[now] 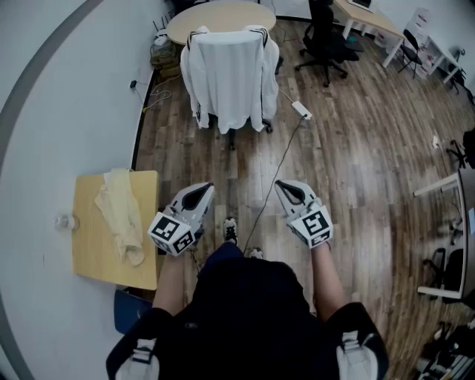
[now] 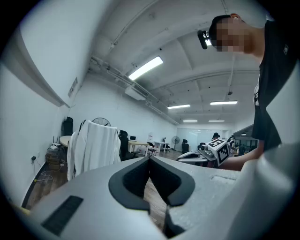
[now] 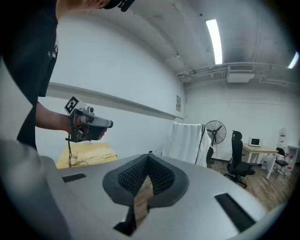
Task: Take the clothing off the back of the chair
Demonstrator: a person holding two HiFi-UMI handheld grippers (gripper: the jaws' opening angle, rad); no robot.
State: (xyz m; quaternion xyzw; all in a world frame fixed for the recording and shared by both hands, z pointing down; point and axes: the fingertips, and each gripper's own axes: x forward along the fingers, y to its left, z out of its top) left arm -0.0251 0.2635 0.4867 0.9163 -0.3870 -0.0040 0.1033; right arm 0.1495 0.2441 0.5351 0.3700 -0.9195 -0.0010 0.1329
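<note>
L tool: jaws closed tip to tip, nothing between them. R tool: same, closed and empty. Both are held side by side in front of the person, over the wood floor.

White clothing hangs draped over the back of the chair, at 12 o'clock from the tools and well apart from both. Round tabletop sits just behind the chair, also at 12 o'clock.

Small tabletop is at 9 o'clock of the L tool, against the wall, w/ a cream cloth crumpled on it. Power strip w/ cable lies on the floor at 1 o'clock, near the chair.
</note>
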